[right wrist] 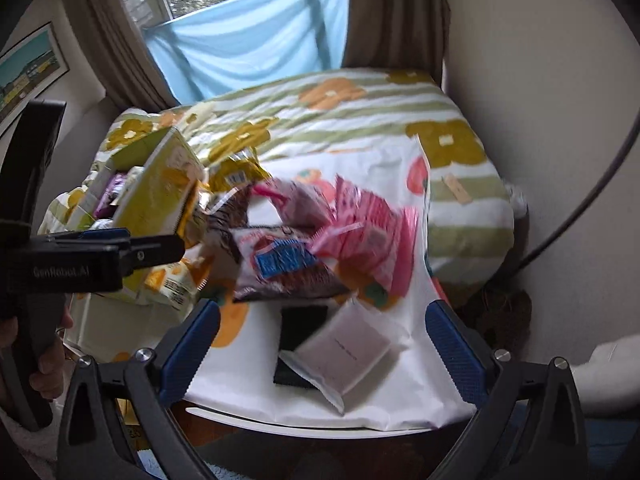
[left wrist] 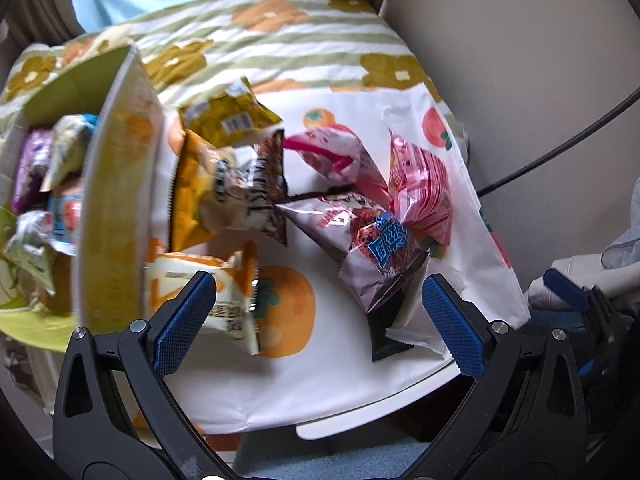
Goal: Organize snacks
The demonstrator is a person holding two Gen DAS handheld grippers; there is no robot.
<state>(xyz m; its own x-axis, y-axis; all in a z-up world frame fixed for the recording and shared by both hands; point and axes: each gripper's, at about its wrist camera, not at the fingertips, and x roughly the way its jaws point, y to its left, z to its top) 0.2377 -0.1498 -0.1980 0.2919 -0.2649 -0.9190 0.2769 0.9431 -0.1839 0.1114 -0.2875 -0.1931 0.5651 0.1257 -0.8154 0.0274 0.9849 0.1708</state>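
Observation:
Several snack packets lie in a heap on a white cloth with orange fruit prints (left wrist: 320,384): a yellow one (left wrist: 228,120), pink ones (left wrist: 424,188), a brown one with a blue label (left wrist: 380,248) and an orange-white one (left wrist: 216,280). A yellow-green cardboard box (left wrist: 116,200) at the left holds several packets (left wrist: 36,184). My left gripper (left wrist: 316,316) is open and empty above the cloth's near part. My right gripper (right wrist: 324,344) is open and empty over a white packet (right wrist: 344,356) that lies on a black one (right wrist: 298,324). The box (right wrist: 160,192) also shows in the right wrist view.
The cloth covers a small white table (right wrist: 280,426) against a bed with a green-striped flower blanket (right wrist: 360,116). A wall (right wrist: 540,80) stands at the right with a dark cable (left wrist: 560,152) along it. Curtains and a window are behind. My left gripper's body (right wrist: 92,256) shows at the left.

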